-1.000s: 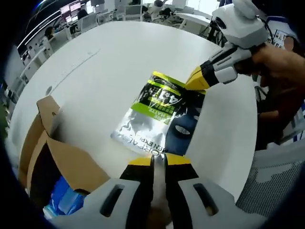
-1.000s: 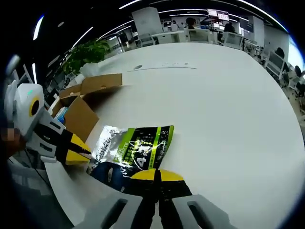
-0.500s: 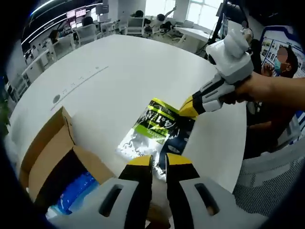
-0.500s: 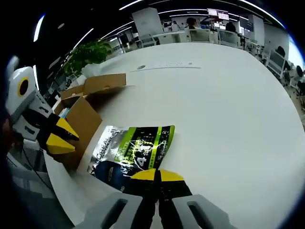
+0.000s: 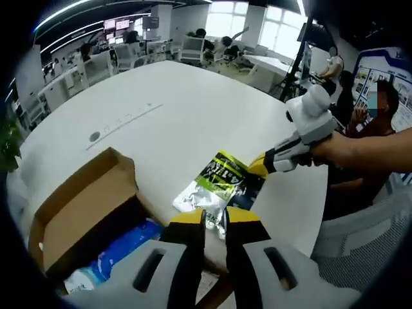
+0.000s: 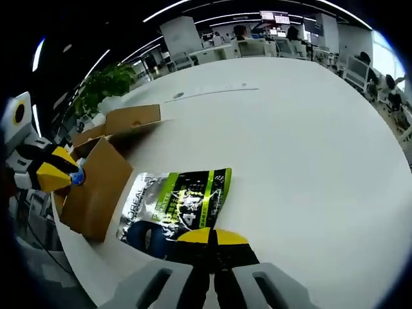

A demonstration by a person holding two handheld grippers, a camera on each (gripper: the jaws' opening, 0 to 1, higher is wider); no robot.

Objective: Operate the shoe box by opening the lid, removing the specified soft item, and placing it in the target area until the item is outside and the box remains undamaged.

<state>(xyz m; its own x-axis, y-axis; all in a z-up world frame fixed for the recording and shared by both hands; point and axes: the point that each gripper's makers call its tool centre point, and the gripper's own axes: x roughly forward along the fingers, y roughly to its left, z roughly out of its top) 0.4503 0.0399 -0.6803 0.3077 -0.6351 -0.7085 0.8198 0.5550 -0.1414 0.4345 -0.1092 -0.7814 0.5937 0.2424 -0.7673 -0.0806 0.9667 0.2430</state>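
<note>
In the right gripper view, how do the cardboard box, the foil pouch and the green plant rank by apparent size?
1. cardboard box
2. foil pouch, close to the box in size, nearer the camera
3. green plant, smallest, but farthest away

pouch [image 6: 177, 207]: silver, lime green, navy, black print
box [image 5: 84, 212]: plain brown cardboard
table [image 6: 290, 141]: white
jaw tips: yellow

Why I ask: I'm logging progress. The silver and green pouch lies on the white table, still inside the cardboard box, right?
Not inside. The pouch lies on the white table beside the open cardboard box, outside it, as the right gripper view shows.
</note>
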